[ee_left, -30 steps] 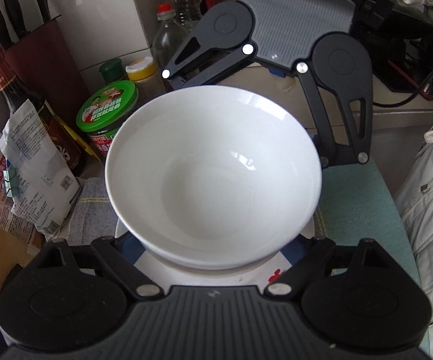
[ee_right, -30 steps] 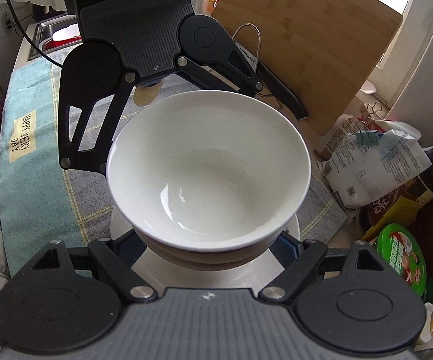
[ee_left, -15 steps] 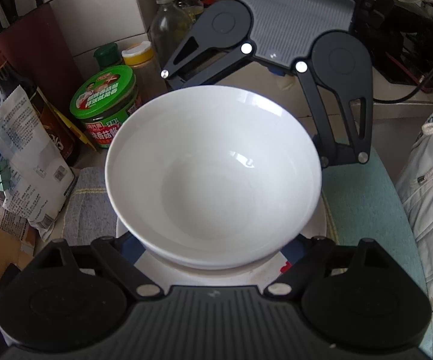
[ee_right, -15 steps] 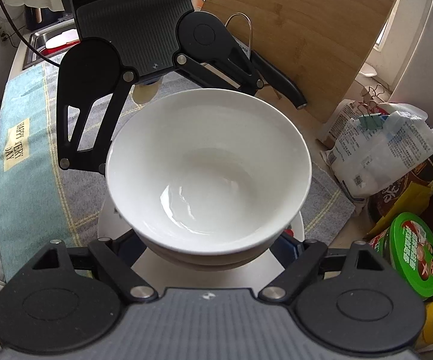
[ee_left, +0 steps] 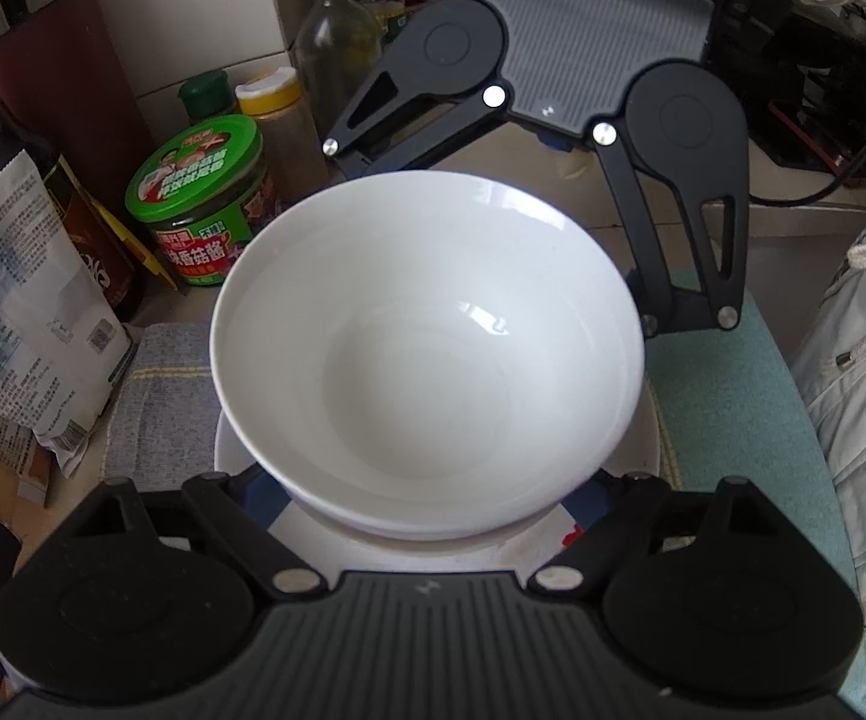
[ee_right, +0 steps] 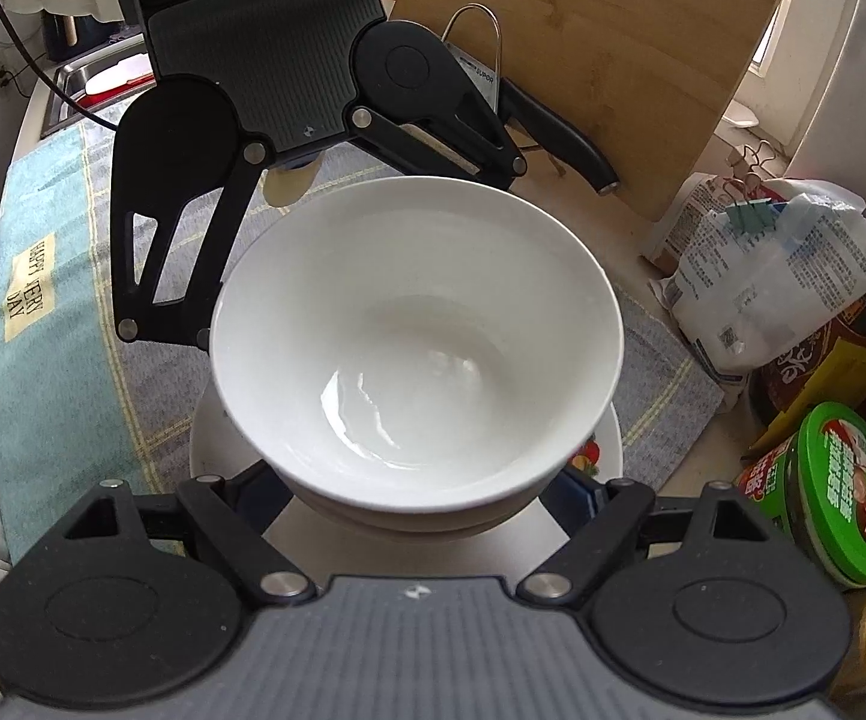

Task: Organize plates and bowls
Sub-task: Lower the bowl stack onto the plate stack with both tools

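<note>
KITCHEN COUNTER: A white bowl (ee_left: pixel 426 348) sits dead centre in both wrist views, clasped from opposite sides by the left gripper (ee_left: pixel 426 510) and right gripper (ee_right: pixel 420 504). Each pair of fingers is spread wide round the bowl's lower wall. The blue pads (ee_left: pixel 264 495) show against it at 7 and 5 o'clock, w/ the tips tucked under the rim. A second white edge peeks out just beneath the bowl. Below that lies a plate (ee_right: pixel 204 438) on a grey-and-teal cloth (ee_left: pixel 727 420).

Left view only:
- knife block (ee_left: pixel 60 60) at 10 o'clock
- oil bottle (ee_left: pixel 336 48) at 12, beside a yellow-capped bottle (ee_left: pixel 270 96)
- a person's white jacket (ee_left: pixel 859 360) at 3

Right view only:
- wooden cutting board (ee_right: pixel 601 60) leaning at 1 o'clock, w/ a black-handled knife (ee_right: pixel 559 132) in front of it
- sink (ee_right: pixel 90 84) at 11
- the cloth's "HAPPY VERY DAY" label (ee_right: pixel 30 288) at 9

Seen in both: a green-lidded jar (ee_left: pixel 198 180), at 10 o'clock from the left and 4 from the right, and a printed bag (ee_right: pixel 781 276), clipped shut, near it. Each view also catches the opposite gripper at 12 o'clock, its arms reaching down either side of the bowl.
</note>
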Demonstrator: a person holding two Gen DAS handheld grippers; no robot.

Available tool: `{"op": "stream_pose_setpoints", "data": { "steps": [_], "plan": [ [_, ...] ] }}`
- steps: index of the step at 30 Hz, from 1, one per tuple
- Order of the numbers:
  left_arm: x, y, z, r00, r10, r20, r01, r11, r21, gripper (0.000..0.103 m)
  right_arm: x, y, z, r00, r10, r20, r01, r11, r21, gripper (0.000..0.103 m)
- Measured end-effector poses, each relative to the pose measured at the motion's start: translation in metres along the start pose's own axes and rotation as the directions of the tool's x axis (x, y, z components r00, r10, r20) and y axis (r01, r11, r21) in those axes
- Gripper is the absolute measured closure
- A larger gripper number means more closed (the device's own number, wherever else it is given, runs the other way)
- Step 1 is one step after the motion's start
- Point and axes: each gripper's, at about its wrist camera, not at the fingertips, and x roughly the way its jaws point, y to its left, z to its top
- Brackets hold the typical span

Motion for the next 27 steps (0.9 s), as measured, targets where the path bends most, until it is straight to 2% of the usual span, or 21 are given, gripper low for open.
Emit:
{"op": "stream_pose_setpoints", "data": {
  "steps": [27],
  "plan": [
    [0.006, 0.011, 0.000, 0.999, -0.038, 0.000, 0.038, 0.999, -0.030, 0.012, 0.003, -0.001, -0.001, 1.000, 0.009, -0.003, -0.009, 1.000, 0.011, 0.012]
  ]
}}
